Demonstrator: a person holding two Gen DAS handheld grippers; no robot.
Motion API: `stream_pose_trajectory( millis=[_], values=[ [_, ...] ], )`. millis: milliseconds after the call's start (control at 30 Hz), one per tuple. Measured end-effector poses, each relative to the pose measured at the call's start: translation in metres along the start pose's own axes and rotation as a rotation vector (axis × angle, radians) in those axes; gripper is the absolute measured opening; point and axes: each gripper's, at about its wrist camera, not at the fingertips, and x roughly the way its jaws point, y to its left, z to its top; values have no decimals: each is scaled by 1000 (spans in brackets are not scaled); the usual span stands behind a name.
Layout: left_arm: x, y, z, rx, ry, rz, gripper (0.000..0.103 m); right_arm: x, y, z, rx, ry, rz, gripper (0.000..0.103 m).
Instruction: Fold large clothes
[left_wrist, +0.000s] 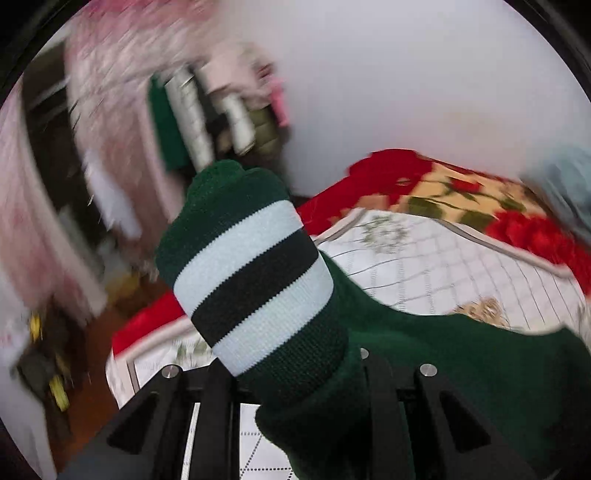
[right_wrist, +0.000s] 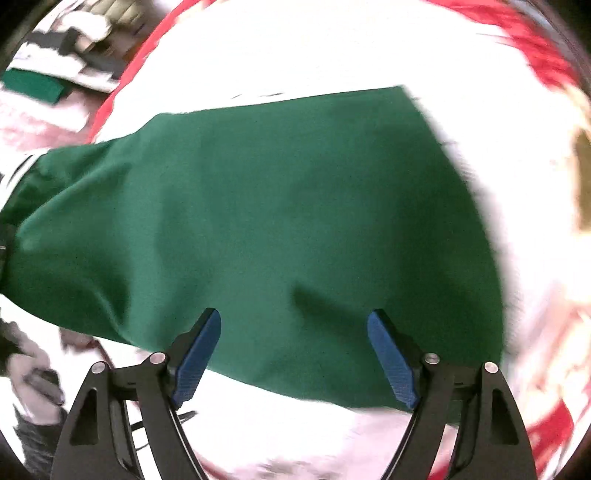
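1. Green garment (right_wrist: 258, 221) lies spread on the bed (right_wrist: 295, 51).
2. Left gripper (left_wrist: 295, 369) is clamped on its striped cuff (left_wrist: 255, 280), held up.
3. Right gripper (right_wrist: 294, 325) hovers above the fabric, jaws wide and empty.

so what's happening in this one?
A person with a handheld gripper in each hand is folding a dark green garment on a bed with a white quilted cover. The left gripper is shut on the sleeve's green-and-white striped cuff, which sticks up in front of its camera. The right gripper is open above the flat green fabric, nothing between its blue pads. Both views are motion-blurred.
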Motion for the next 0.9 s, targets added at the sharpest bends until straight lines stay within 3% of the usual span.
stream_pose_trajectory(
  millis=[100, 167, 233, 333, 500, 700, 800, 833, 900],
  values=[
    [-17, -33, 7, 102, -40, -74, 17, -18, -62, -28, 115, -32, -88, 83],
    [-27, -51, 9, 146, -63, -119, 17, -12, -94, -41, 191, -11, -88, 83],
    [-39, -75, 11, 182, -84, -190, 16, 4, -122, -52, 249, 14, -54, 83],
    [-52, -113, 12, 198, -82, -318, 16, 32, -151, -63, 355, 46, 144, 80],
    [-73, -180, -2, 224, -23, -550, 16, 43, -149, -64, 347, 9, 203, 80],
    [-88, -256, -51, 361, 90, -773, 15, 49, -140, -58, 341, 10, 272, 81],
    [-84, -279, -80, 425, 179, -828, 15, 44, -157, -60, 355, 28, 314, 80],
    [-81, -283, -91, 450, 191, -831, 15, 44, -160, -61, 353, 41, 298, 71],
    [-76, -285, -97, 462, 209, -812, 16, 39, -160, -65, 306, 47, 267, 69]
  ],
)
